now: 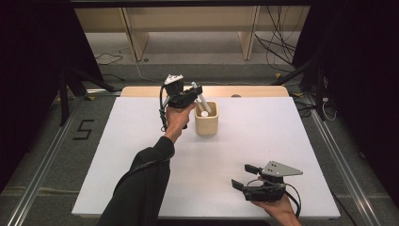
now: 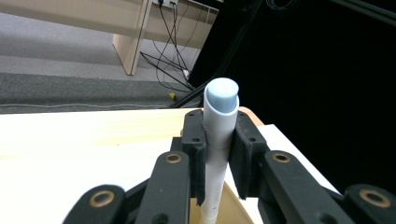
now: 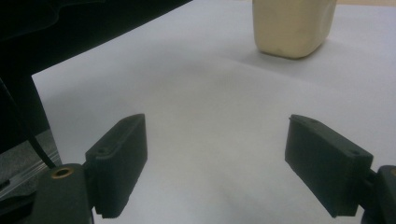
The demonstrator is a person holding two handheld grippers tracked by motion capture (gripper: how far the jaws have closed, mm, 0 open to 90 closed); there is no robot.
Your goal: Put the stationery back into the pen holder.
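Left gripper (image 1: 195, 94) held out over the cream cup (image 1: 207, 123) on a long outstretched sleeve, at about 12 o'clock on the white table (image 1: 263, 136); jaws clamped tight on a white marker (image 2: 218, 140), upright, its lower end dipping into the cup. Right gripper (image 1: 244, 176) parked low at about 5 o'clock, jaws spread wide, nothing between them. Counted: one cup, two white pens at the cup, two grippers.

One readable mark: a dark angular figure like a "5" (image 1: 83, 129) on the grey floor left of the white bench (image 1: 141, 141), seen in the high view. No legible labels, brands or print elsewhere.
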